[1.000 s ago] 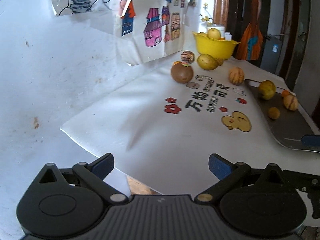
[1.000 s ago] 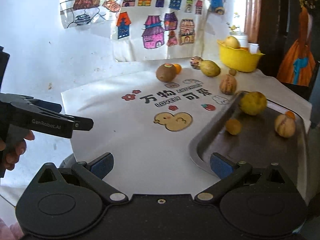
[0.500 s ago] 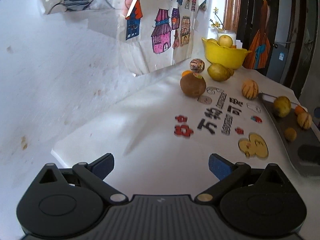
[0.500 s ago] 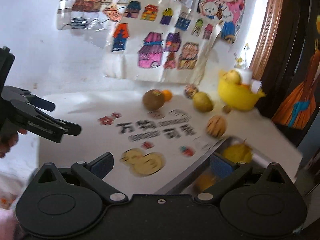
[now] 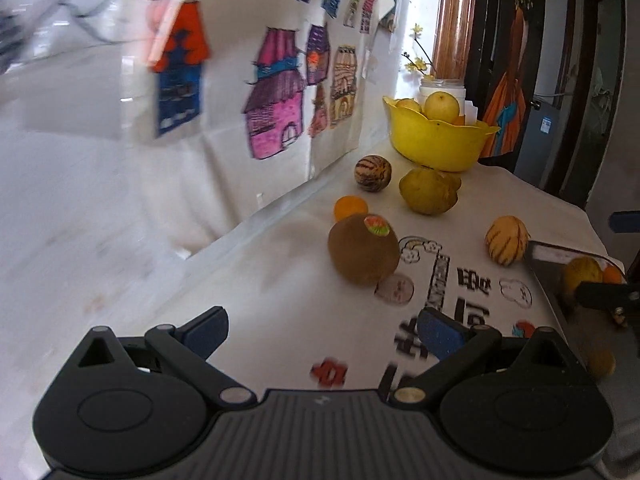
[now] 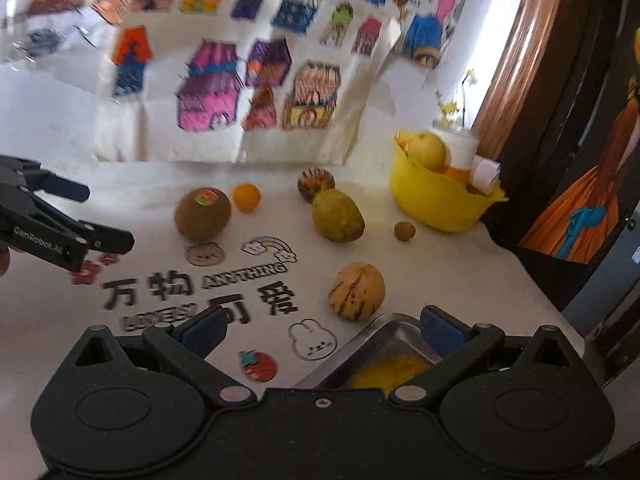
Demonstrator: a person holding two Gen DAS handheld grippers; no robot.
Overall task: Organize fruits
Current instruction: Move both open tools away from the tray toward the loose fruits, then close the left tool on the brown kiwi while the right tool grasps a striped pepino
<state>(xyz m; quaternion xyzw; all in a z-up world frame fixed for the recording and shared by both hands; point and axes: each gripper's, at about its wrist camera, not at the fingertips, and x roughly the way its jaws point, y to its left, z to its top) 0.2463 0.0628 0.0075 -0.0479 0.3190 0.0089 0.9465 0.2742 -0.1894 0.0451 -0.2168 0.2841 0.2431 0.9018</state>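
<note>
Left gripper (image 5: 322, 332) spread wide, nothing between its blue pads (image 5: 206, 330), hovering over the printed white cloth (image 5: 288, 304). Just ahead and slightly right of it, a large brown kiwi (image 5: 363, 249) with a sticker on top. Directly behind the kiwi, touching or nearly so, a small orange (image 5: 350, 207). Further ahead, a greenish-yellow lemon (image 5: 428, 191) and, left of that, a dark striped round fruit (image 5: 372, 173) close to the wall. Off to the right, a pale striped melon (image 5: 507, 240) resting just beside the far corner of the metal tray (image 5: 548, 254). In that tray, a yellow fruit (image 5: 582, 274) and an orange one (image 5: 612, 275) behind it, partly hidden by the other tool's finger. Farthest along the wall, a yellow bowl (image 5: 436, 142) holding a pale round pear (image 5: 441, 106), another yellow fruit and something orange.

Right gripper (image 6: 322, 330) likewise released and empty, poised over the near corner of the same tray (image 6: 384, 330). Under its right finger, inside the tray, a blurred yellow fruit (image 6: 390, 370). Just beyond the tray's corner, the striped melon on the cloth. Further on, the lemon, with a small brown nut-like fruit (image 6: 404, 231) to its right, near the foot of the bowl. Kiwi and small orange ahead to the left. At the left edge, the left gripper seen from the side, fingers parted.
</note>
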